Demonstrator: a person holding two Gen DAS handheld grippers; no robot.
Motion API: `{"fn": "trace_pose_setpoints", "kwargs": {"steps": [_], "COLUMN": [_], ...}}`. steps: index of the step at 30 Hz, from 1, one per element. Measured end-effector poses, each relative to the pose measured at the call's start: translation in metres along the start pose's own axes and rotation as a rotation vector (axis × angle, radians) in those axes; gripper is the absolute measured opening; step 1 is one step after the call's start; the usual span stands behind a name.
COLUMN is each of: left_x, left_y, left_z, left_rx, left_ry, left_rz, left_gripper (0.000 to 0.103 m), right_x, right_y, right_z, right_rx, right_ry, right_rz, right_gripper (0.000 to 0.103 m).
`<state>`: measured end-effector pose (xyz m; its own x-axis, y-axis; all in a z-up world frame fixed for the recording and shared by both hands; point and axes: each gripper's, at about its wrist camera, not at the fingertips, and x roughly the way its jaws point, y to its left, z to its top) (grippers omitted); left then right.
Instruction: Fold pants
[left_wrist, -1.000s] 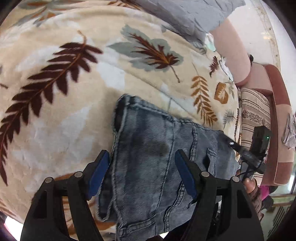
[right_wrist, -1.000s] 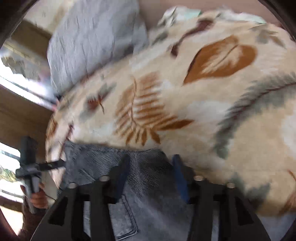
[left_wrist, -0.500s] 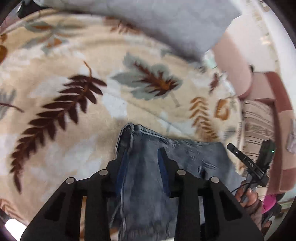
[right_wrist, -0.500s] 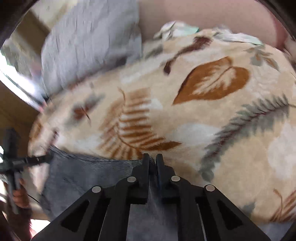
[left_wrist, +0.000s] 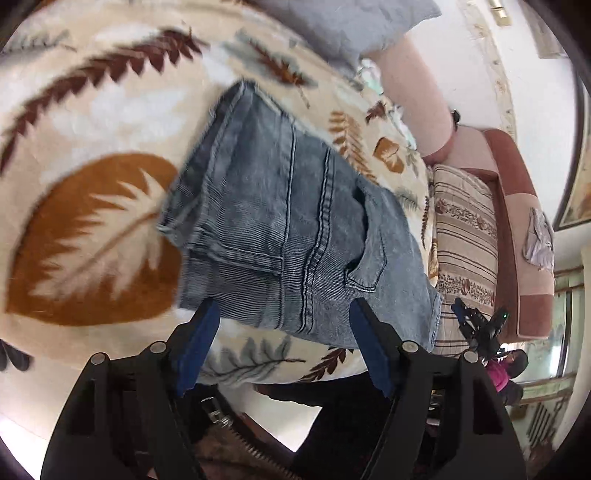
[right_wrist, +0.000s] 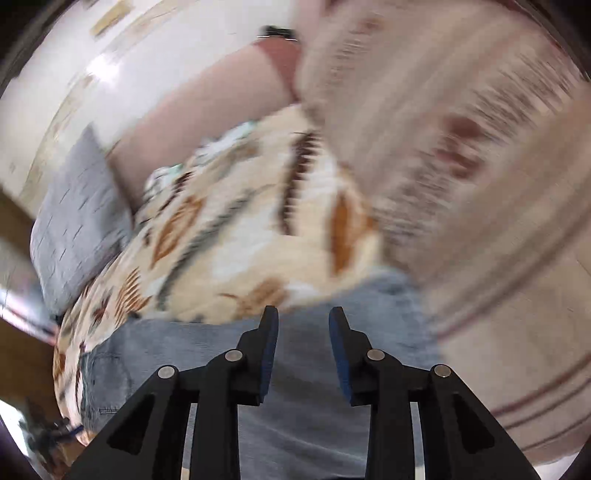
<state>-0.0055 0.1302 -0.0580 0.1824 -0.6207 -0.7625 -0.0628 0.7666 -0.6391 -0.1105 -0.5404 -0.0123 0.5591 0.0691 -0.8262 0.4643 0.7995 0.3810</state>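
Pants (left_wrist: 291, 236) lie folded near blanket (left_wrist: 92, 229) edge, tools open.

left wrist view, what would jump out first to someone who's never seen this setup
The folded jeans lie in the middle, on a cream blanket printed with big brown and orange leaves. In front of them the left tongs stand wide open with blue pads, holding nothing. A striped cushion sits at the right, beside the jeans.
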Motion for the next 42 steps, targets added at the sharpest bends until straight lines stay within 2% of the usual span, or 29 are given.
{"fn": "trace_pose_setpoints", "kwargs": {"steps": [4, 7, 9, 10, 11, 13, 14, 15, 16, 17, 18, 20, 22, 24, 26, 29, 35, 37, 38, 39, 42], "left_x": [0.017, 0.021, 0.021, 0.02, 0.018, 0.008, -0.003, -0.009, -0.013, -0.01, -0.006, -0.002, -0.01, -0.019, -0.024, -0.029, 0.01, 0.016, 0.017, 0.018, 0.019], "left_y": [-0.006, -0.003, -0.001, -0.001, -0.005, -0.014, -0.018, -0.021, -0.021, -0.015, -0.007, 0.012, 0.015, 0.013, 0.009, 0.004, 0.003, 0.005, 0.005, 0.005, 0.008], "left_z": [0.008, 0.011, 0.01, 0.011, 0.012, 0.016, 0.018, 0.02, 0.023, 0.027, 0.03, 0.028, 0.021, 0.008, -0.004, -0.02, -0.011, -0.003, 0.001, 0.006, 0.009], "left_rx": [-0.027, -0.06, -0.073, -0.071, -0.056, -0.021, 0.005, 0.027, 0.048, 0.04, 0.012, -0.079, -0.086, -0.064, -0.063, -0.065, -0.113, -0.119, -0.118, -0.122, -0.13], "left_ry": [0.017, 0.018, 0.005, -0.005, -0.021, -0.065, -0.121, -0.165, -0.201, -0.198, -0.166, -0.104, -0.115, -0.12, -0.114, -0.122, -0.04, -0.039, -0.046, -0.047, -0.044], "left_rz": [0.053, 0.064, 0.065, 0.079, 0.119, 0.145, 0.137, 0.169, 0.242, 0.306, 0.306, 0.199, 0.151, 0.122, 0.074, 0.006, -0.02, -0.009, -0.009, -0.009, -0.028], "left_gripper": [0.072, 0.072, 0.069, 0.054, 0.033, 0.012, 0.006, 0.006, 0.006, 0.006, 0.006, 0.006, 0.007, 0.02, 0.055, 0.065, 0.067, 0.063, 0.054, 0.049, 0.048], "right_x": [0.017, 0.027, 0.035, 0.04, 0.044, 0.046, 0.045, 0.044, 0.044, 0.046, 0.048, 0.045, 0.037, 0.028, 0.027, 0.036, 0.084, 0.099, 0.103, 0.11, 0.138], "right_y": [-0.016, -0.021, -0.019, -0.018, -0.016, -0.012, -0.011, -0.011, -0.01, -0.009, -0.008, -0.005, 0.001, 0.015, 0.033, 0.083, 0.238, 0.297, 0.314, 0.339, 0.412], "right_z": [0.0, 0.002, 0.001, 0.0, -0.002, -0.003, -0.005, -0.007, -0.008, -0.01, -0.013, -0.018, -0.023, -0.028, -0.031, -0.036, -0.063, -0.074, -0.076, -0.08, -0.096], "right_rx": [0.023, 0.021, 0.01, 0.007, 0.001, -0.007, -0.001, 0.006, 0.003, -0.004, -0.01, -0.006, -0.007, -0.036, -0.078, -0.18, -0.423, -0.49, -0.512, -0.551, -0.674], "right_ry": [-0.002, -0.031, -0.033, -0.02, -0.007, -0.011, -0.017, -0.024, -0.025, -0.018, -0.001, 0.015, 0.007, 0.011, 0.027, 0.073, 0.249, 0.302, 0.314, 0.332, 0.382], "right_rz": [-0.03, -0.092, -0.1, -0.092, -0.094, -0.093, -0.075, -0.058, -0.059, -0.067, -0.079, -0.058, -0.016, 0.03, 0.07, 0.145, 0.359, 0.439, 0.454, 0.471, 0.458], "right_gripper": [0.035, 0.039, 0.041, 0.041, 0.041, 0.041, 0.041, 0.041, 0.041, 0.041, 0.041, 0.041, 0.041, 0.044, 0.047, 0.051, 0.052, 0.052, 0.053, 0.057, 0.058]}}
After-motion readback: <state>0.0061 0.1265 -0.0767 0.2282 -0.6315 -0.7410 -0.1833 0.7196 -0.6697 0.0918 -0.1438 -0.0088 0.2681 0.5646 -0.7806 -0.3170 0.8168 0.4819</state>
